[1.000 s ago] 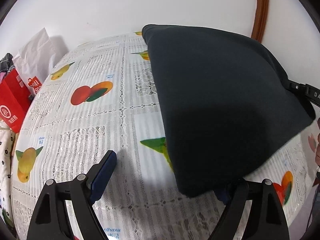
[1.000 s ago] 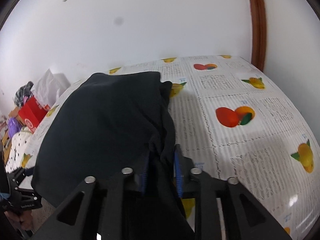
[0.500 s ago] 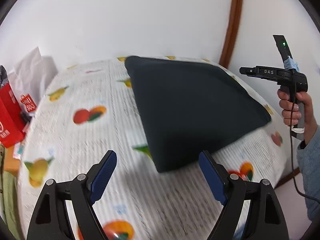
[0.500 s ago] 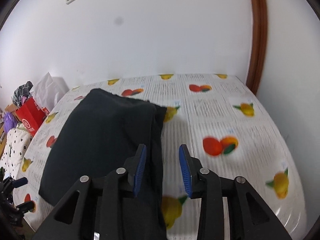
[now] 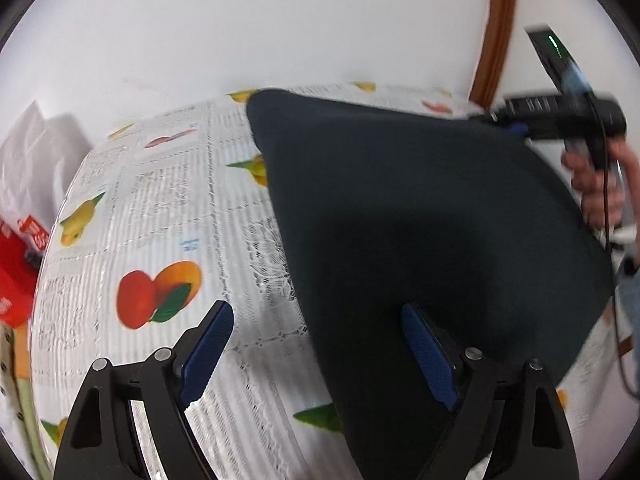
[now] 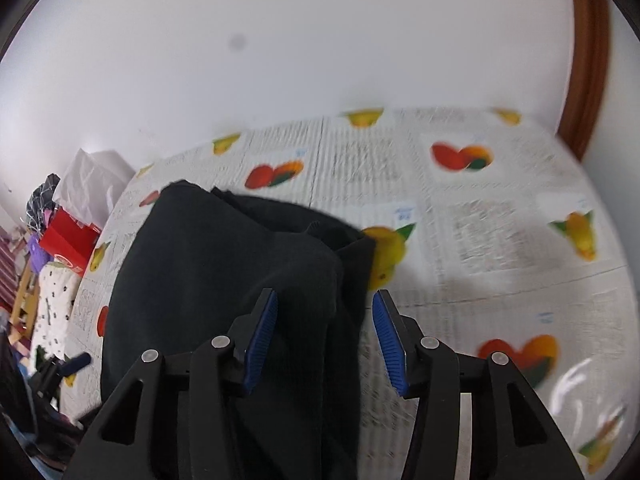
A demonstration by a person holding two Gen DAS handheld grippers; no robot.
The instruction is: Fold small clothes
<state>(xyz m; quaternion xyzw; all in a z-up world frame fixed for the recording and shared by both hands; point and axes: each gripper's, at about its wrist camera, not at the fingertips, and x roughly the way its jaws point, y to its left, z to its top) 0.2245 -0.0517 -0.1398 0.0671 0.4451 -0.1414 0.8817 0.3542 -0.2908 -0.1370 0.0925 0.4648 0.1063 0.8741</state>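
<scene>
Soft, light dark garment [image 5: 420,216] lies limp; left gripper [image 5: 320,356] wide, right gripper [image 6: 324,336] just parting, empty; pinch the six-o'clock corner.

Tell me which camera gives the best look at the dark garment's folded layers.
The right wrist view. There the dark garment shows its stacked layers and the uneven edges at its right side, lying on the fruit-print tablecloth. The left wrist view shows the dark garment only as one smooth, flat dark shape with no layers visible.
</scene>
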